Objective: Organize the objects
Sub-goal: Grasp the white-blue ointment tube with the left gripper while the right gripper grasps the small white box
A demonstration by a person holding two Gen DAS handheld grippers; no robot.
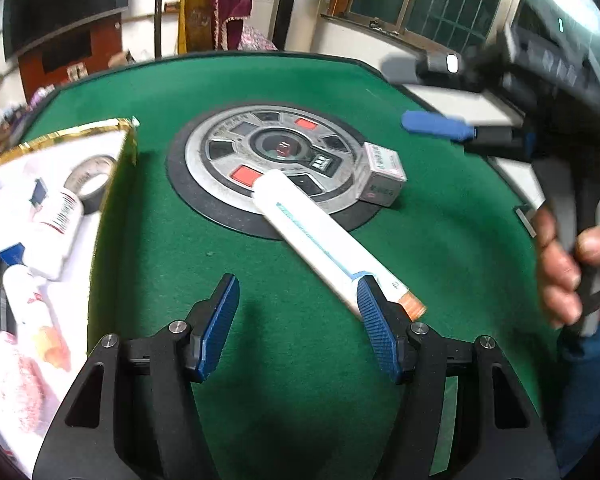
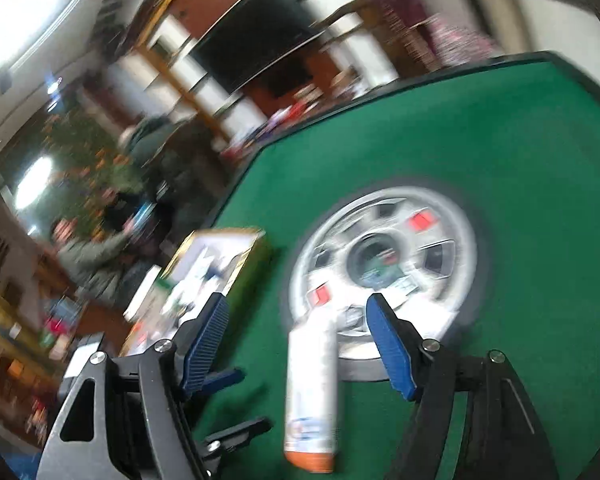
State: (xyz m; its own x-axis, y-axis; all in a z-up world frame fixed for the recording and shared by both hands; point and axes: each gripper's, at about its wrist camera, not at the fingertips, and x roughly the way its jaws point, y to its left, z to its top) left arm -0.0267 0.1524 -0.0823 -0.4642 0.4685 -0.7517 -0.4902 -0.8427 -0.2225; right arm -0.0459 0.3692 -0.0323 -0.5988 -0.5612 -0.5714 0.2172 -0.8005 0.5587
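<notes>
On the green felt table (image 1: 112,92) | long white tube with orange cap (image 1: 320,236) is lying diagonally, cap end near-right, far end on the round silver hub (image 1: 220,148) | left gripper (image 1: 298,320) is standing half-open, empty, right pad just beside the tube (nearer tool) | right gripper (image 2: 296,344) is hovering open, blurred | white gold-rimmed box (image 1: 4,156) is waiting left.

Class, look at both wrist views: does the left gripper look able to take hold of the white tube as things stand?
Probably yes. The left gripper stands open, the white tube lies bare on the green table beside its right finger, and nothing sits between them.
</notes>
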